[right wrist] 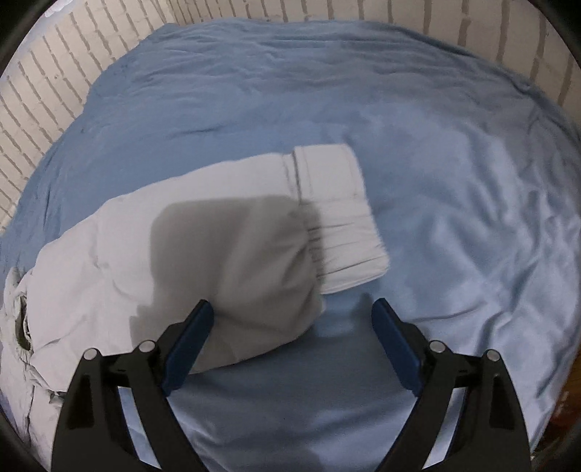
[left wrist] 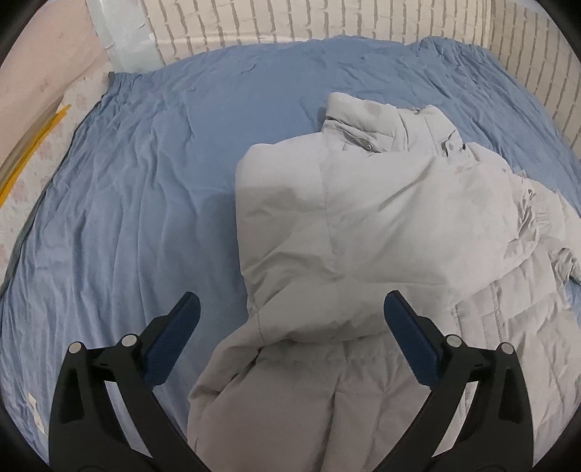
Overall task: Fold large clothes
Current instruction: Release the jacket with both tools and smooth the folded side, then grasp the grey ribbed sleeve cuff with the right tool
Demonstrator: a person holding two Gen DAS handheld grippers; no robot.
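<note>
- The right gripper hangs spread wide above the blue sheet, grasping nothing; its jaws stand well apart with bare air between them.
- From that gripper the free sleeve of the pale grey padded jacket lies ahead toward 11 o'clock, and its ribbed cuff sits near 12 o'clock, just beyond the fingertips.
- The sleeve's long axis runs roughly from 8 o'clock, where it joins the jacket body, out to 1 o'clock at the cuff, so it lies aslant to the line of the fingers.
- The gripper's left finger overlaps the sleeve's near edge in this view; whether it touches the cloth I cannot tell. The other finger is over bare sheet.
- The right gripper is plainly the nearer one to this sleeve, and I judge the coming move to be a pinch at or near the cuff, to carry the sleeve back across the body.
- The left gripper is likewise released, jaws wide, hovering over the lower part of the jacket, which fills the span between its fingers and runs on toward 12 and 1 o'clock.
- In the left wrist view the jacket lies on the right half of the bed, collar at 12 o'clock, with one side already folded over its front and the quilted lining showing at 3 o'clock.
- The cloth looks puffy and soft, lightly creased, with a few faint darker marks near the collar.
- A pale brick wall bounds the bed on the far side.
</note>
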